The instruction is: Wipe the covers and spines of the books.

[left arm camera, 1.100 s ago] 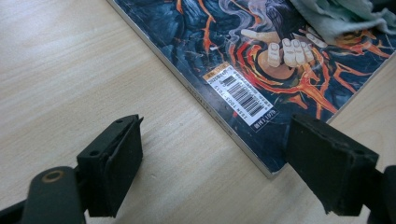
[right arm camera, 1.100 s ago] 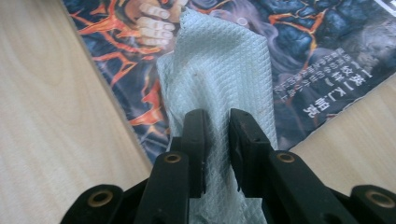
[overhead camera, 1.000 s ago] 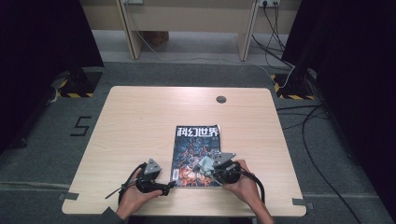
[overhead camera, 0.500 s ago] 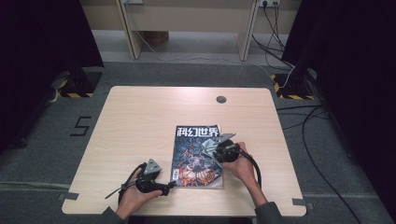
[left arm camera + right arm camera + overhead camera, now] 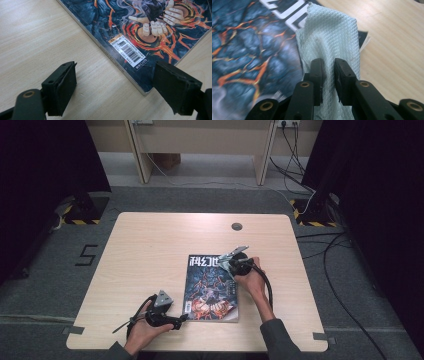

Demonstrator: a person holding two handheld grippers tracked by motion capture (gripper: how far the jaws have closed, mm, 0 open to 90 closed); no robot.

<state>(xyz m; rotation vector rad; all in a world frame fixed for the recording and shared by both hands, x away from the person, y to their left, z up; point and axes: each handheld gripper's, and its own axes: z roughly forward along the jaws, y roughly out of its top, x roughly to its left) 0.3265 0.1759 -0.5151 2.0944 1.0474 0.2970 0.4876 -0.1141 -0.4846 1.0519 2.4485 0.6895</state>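
Cloth (image 5: 329, 37) in right gripper (image 5: 328, 80) overhangs magazine (image 5: 249, 45) edge.

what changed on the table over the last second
The right gripper, shut on a white cloth, slid up the magazine cover from its near right part to the top right corner by the title. The left gripper stayed open at the magazine's near left corner, and the magazine did not shift.

High view overlooks whole table (image 5: 150, 250) from above; both gripper views sit low, close, sharing magazine (image 5: 212, 287) cover from opposite ends.
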